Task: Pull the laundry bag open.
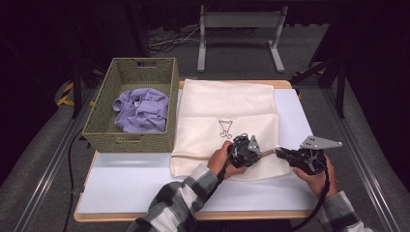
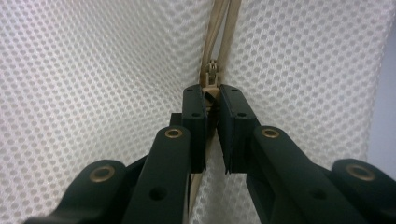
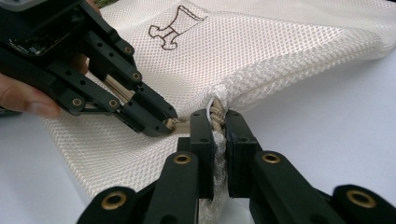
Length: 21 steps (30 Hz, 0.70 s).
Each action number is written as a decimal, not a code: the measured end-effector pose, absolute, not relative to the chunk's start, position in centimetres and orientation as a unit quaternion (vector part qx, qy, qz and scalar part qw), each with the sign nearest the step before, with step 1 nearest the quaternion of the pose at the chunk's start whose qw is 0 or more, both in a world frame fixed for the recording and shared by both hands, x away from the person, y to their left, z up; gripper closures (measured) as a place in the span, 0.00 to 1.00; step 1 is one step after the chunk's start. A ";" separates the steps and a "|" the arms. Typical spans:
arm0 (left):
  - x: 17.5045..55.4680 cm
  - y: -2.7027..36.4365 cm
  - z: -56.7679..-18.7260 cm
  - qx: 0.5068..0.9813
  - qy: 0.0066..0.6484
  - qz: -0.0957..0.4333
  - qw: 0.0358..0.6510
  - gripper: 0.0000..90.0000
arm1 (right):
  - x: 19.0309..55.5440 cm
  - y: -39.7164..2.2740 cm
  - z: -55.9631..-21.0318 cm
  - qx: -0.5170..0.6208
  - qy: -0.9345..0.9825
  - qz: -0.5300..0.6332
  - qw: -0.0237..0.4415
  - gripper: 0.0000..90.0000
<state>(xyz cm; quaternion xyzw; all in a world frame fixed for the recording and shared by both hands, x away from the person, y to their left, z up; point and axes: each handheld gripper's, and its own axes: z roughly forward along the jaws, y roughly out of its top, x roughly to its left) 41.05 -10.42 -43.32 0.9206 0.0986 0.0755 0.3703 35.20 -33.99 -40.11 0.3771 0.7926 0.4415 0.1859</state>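
Note:
A cream mesh laundry bag [image 1: 225, 111] with a small brown drawing lies flat on the table. Its tan zipper [image 2: 223, 32] runs along the near edge. My left gripper [image 2: 212, 95] is shut on the zipper's tan pull tab [image 2: 208, 91], just below the metal slider [image 2: 212, 73]. My right gripper [image 3: 217, 119] is shut on the bunched mesh at the bag's edge [image 3: 218, 112], by the end of the zipper. In the high view the left gripper [image 1: 263, 152] and the right gripper [image 1: 280, 153] point at each other, tips almost touching. In the right gripper view the left gripper [image 3: 169, 125] holds the tab.
A woven basket [image 1: 130, 137] stands at the table's left with a crumpled purple shirt [image 1: 142, 108] inside. The white table top [image 1: 125, 186] has bare room in front of the bag and at the right. A metal stand [image 1: 239, 21] is on the floor beyond the table.

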 end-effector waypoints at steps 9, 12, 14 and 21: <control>41.3 -8.7 -43.4 0.924 0.105 0.074 0.360 0.91 | 35.2 -34.5 -40.1 0.388 0.786 0.442 0.189 0.93; 41.3 -8.3 -43.4 0.925 0.107 0.076 0.357 0.91 | 35.2 -34.6 -40.1 0.392 0.785 0.440 0.191 0.93; 41.3 -8.1 -43.4 0.926 0.107 0.078 0.353 0.91 | 35.2 -34.7 -40.1 0.392 0.784 0.440 0.192 0.93; 41.4 -6.9 -43.4 0.927 0.111 0.077 0.351 0.91 | 35.2 -34.8 -40.2 0.395 0.784 0.440 0.191 0.93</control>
